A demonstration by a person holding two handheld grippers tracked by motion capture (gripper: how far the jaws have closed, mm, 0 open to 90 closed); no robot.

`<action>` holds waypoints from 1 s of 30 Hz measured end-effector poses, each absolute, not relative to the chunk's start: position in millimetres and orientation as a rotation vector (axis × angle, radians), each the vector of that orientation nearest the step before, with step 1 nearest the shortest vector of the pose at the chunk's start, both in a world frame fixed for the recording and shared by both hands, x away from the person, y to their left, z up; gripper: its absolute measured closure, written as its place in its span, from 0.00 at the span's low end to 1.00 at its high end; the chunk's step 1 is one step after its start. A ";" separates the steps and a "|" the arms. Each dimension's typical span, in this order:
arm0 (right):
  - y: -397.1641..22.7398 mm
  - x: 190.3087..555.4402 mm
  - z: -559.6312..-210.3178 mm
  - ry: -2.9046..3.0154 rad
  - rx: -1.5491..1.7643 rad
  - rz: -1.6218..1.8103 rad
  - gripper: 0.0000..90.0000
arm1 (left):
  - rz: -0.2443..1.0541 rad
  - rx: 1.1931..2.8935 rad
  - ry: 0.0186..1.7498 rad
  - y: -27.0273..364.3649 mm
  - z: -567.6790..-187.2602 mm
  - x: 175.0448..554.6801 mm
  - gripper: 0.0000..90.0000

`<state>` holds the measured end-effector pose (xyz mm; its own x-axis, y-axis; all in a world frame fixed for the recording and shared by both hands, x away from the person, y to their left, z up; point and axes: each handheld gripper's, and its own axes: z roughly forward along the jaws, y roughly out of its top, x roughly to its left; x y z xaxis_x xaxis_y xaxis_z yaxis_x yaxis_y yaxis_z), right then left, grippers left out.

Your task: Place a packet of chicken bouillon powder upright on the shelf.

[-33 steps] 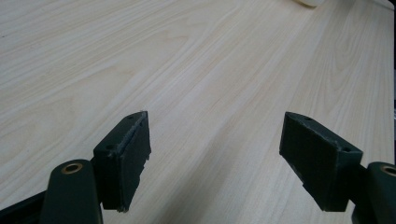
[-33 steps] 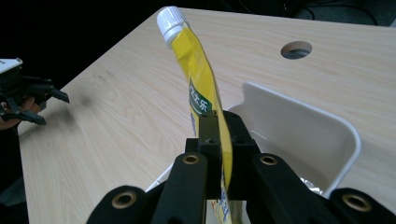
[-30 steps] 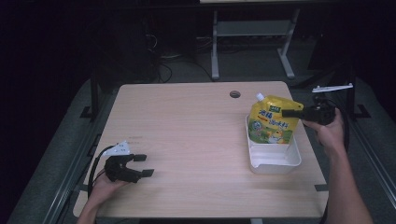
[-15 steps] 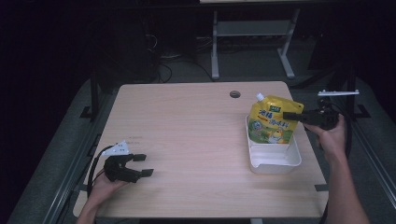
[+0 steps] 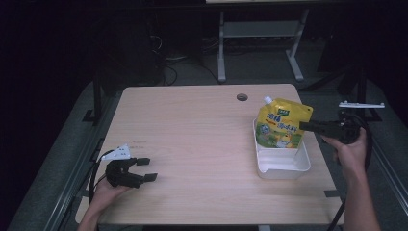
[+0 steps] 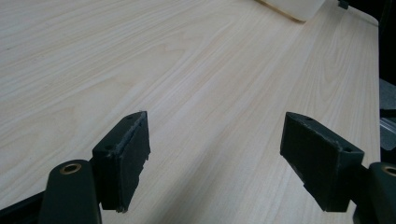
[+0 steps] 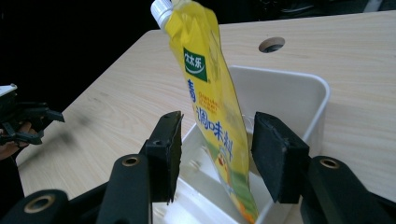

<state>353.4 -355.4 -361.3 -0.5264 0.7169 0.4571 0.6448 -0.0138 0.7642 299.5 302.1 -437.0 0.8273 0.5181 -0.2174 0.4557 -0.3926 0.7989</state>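
Observation:
A yellow spouted pouch (image 5: 281,127) stands upright in the far end of a white tray (image 5: 284,171) at the table's right side. In the right gripper view the pouch (image 7: 205,88) is edge-on between the spread jaws of my right gripper (image 7: 217,135), with a gap on each side. From above, the right gripper (image 5: 304,126) has its tips at the pouch's right edge and is open. My left gripper (image 5: 146,169) rests open near the front left corner. Bare wood lies between the jaws of the left gripper (image 6: 215,158).
A round cable hole (image 5: 242,97) lies in the tabletop behind the tray. The tray's near half (image 7: 299,93) holds nothing. Metal table legs and cables stand on the dark floor beyond the far edge. The other hand with its gripper (image 7: 23,121) shows far off in the right gripper view.
My right gripper has drawn back to the right and toward the front, away from the pouch, which stays standing in the tray. The left gripper has not moved.

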 end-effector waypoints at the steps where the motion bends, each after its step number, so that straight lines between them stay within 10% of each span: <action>1: -356.4 351.0 -361.2 2.153 1.495 1.596 0.57 | 0.082 2.046 0.716 302.1 -437.0 299.5 0.26; 30: -323.8 298.4 -358.3 2.253 1.329 1.571 0.51 | 0.112 2.099 0.724 296.5 -440.5 295.9 0.26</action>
<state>298.4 -323.8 -358.3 -0.6173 0.6887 0.3804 0.5950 0.0924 0.7984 295.9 296.5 -440.5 0.8254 0.5341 -0.1828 0.4543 -0.4363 0.7767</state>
